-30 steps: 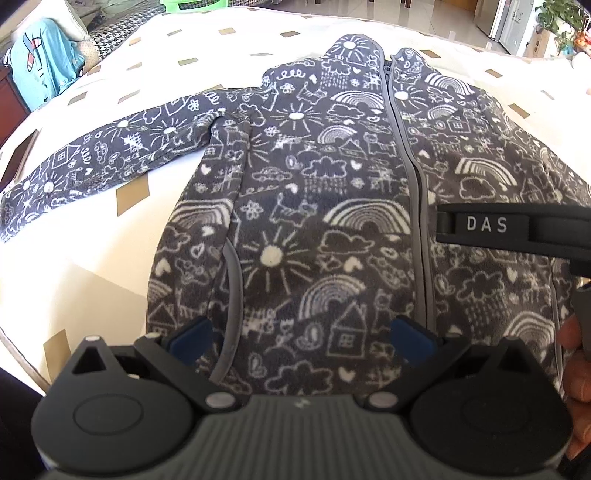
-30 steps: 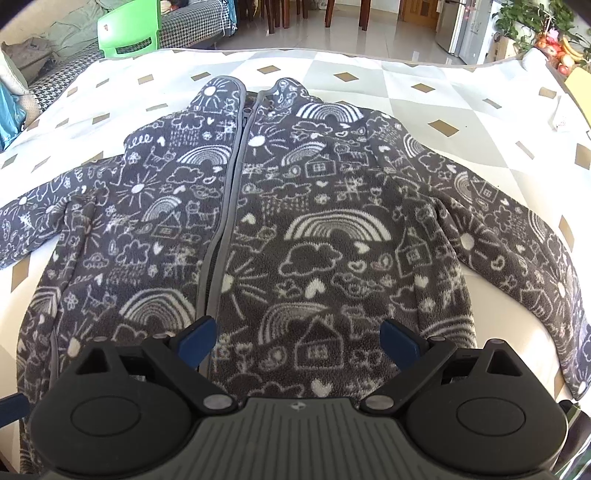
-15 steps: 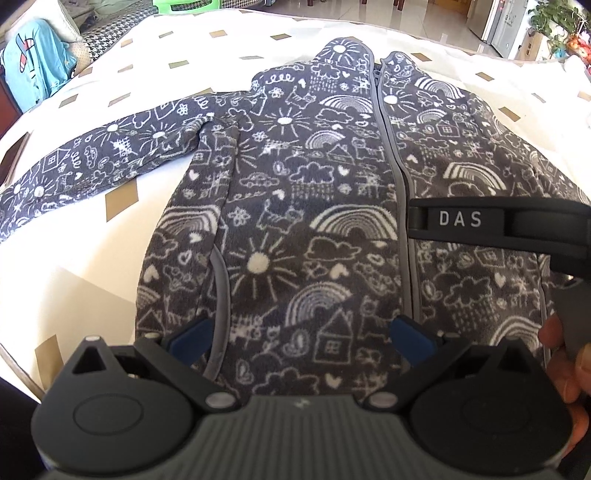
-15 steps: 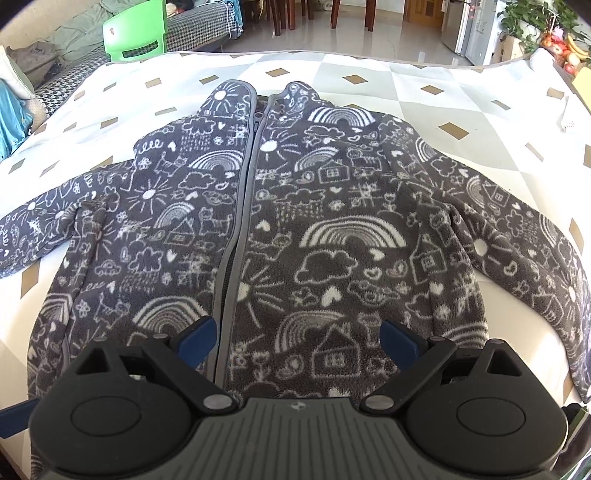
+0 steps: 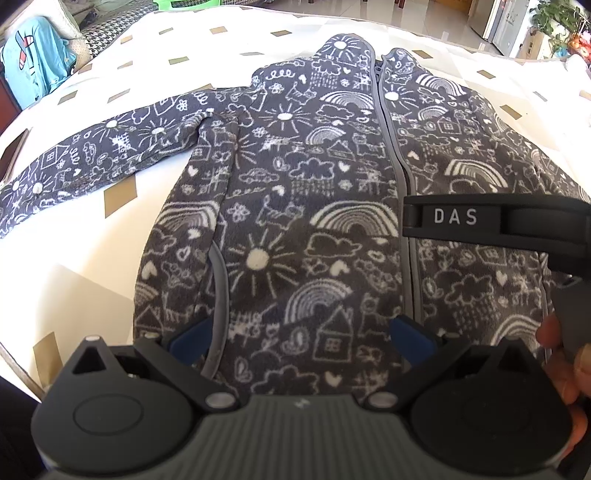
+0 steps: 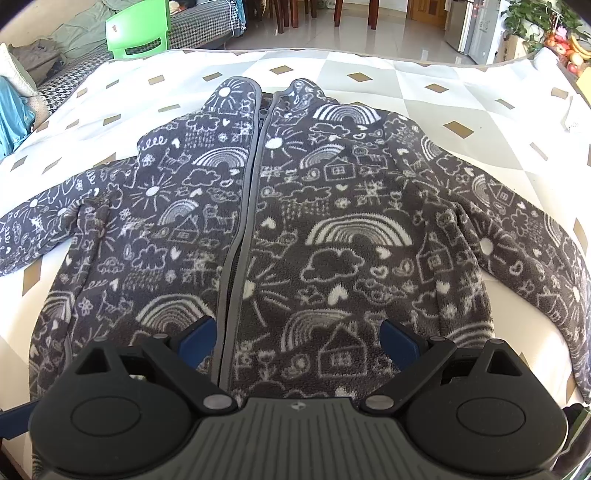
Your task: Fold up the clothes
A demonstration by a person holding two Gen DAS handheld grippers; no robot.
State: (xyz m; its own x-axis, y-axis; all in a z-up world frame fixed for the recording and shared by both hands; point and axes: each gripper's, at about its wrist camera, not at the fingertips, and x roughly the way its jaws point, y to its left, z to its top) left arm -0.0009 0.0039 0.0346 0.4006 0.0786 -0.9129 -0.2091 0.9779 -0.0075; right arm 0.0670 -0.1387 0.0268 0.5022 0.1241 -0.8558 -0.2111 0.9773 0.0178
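Observation:
A dark grey fleece jacket [image 5: 314, 206] with white doodle print lies flat, zipped, front up, on the white cloth-covered table [image 5: 74, 280]; it also shows in the right wrist view [image 6: 332, 229]. Both sleeves spread outward. My left gripper [image 5: 301, 338] is open and empty above the hem on the jacket's left half. My right gripper [image 6: 297, 338] is open and empty above the hem, just right of the zip [image 6: 240, 240]. The right gripper's body [image 5: 498, 221], marked DAS, shows at the right of the left wrist view.
The table cloth [image 6: 443, 85] has gold diamond marks. A green chair [image 6: 138, 35] and a houndstooth sofa [image 6: 207, 22] stand beyond the far edge. A blue garment [image 5: 33, 66] lies at far left. The table's near-left edge [image 5: 18, 373] is close.
Both grippers have drawn back and up from the jacket, so more of it shows, collar and sleeves included. Both stay open. The jacket has not moved.

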